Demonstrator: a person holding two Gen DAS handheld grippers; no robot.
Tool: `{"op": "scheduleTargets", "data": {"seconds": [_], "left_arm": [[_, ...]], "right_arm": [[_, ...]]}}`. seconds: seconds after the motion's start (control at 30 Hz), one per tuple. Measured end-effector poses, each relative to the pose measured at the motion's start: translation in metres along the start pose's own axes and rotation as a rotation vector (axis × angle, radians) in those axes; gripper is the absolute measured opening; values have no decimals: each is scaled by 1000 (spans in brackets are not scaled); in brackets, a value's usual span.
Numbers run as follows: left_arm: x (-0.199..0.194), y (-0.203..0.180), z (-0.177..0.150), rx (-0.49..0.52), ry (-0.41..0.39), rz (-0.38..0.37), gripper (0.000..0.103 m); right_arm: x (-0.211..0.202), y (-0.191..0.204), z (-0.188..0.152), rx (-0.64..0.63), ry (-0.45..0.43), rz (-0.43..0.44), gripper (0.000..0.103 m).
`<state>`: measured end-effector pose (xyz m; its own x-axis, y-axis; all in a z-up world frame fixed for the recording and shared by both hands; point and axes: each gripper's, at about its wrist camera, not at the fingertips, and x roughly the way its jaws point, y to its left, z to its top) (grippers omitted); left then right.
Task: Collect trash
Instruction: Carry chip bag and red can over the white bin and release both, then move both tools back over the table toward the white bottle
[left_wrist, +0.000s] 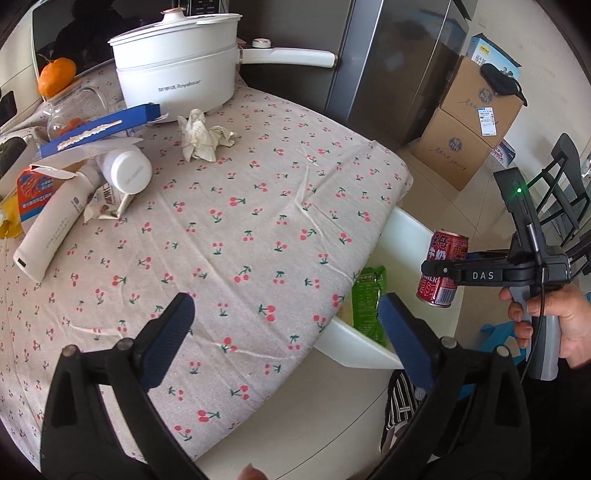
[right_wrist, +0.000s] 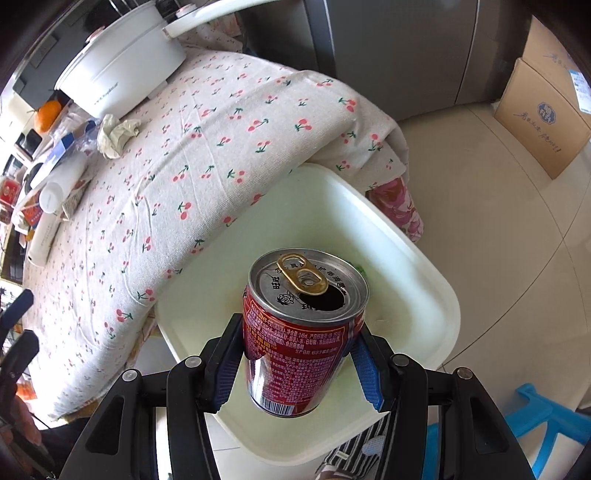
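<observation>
My right gripper (right_wrist: 299, 343) is shut on an opened red drink can (right_wrist: 303, 332), held upright over the white plastic bin (right_wrist: 417, 266) that stands on the floor by the table's edge. In the left wrist view the same can (left_wrist: 445, 273) hangs above the bin (left_wrist: 402, 229), gripped by the right gripper (left_wrist: 439, 271). A green snack packet (left_wrist: 369, 306) lies inside the bin. My left gripper (left_wrist: 286, 314) is open and holds nothing, above the edge of the table with the cherry-print cloth (left_wrist: 258, 206). A crumpled tissue (left_wrist: 203, 134) lies on the cloth near the pot.
A white electric pot (left_wrist: 177, 62) stands at the back of the table. Bottles, cartons and wrappers (left_wrist: 74, 184) crowd the left side, with an orange (left_wrist: 55, 77) on a jar. Cardboard boxes (left_wrist: 472, 122) and a fridge (left_wrist: 399, 66) stand beyond; a blue stool (right_wrist: 539, 417) sits by the bin.
</observation>
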<state>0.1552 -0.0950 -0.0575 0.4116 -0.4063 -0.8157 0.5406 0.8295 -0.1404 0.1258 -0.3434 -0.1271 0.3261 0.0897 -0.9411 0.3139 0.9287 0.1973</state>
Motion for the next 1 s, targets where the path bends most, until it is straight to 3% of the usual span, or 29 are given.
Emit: {"op": "scheduleTargets", "data": {"seconds": [0.47, 0.53, 0.6, 1.0], "left_arm": [[-24, 40, -22, -49, -22, 70, 102], [-27, 46, -25, -57, -23, 77, 102], [-30, 50, -28, -66, -24, 79, 102], [-48, 66, -35, -102, -51, 85, 102]], "right_arm": [[32, 21, 8, -11, 62, -22, 57], [30, 21, 9, -7, 50, -11, 61], [25, 21, 9, -2, 33, -1, 73], [-13, 21, 7, 15, -51, 41, 81]]}}
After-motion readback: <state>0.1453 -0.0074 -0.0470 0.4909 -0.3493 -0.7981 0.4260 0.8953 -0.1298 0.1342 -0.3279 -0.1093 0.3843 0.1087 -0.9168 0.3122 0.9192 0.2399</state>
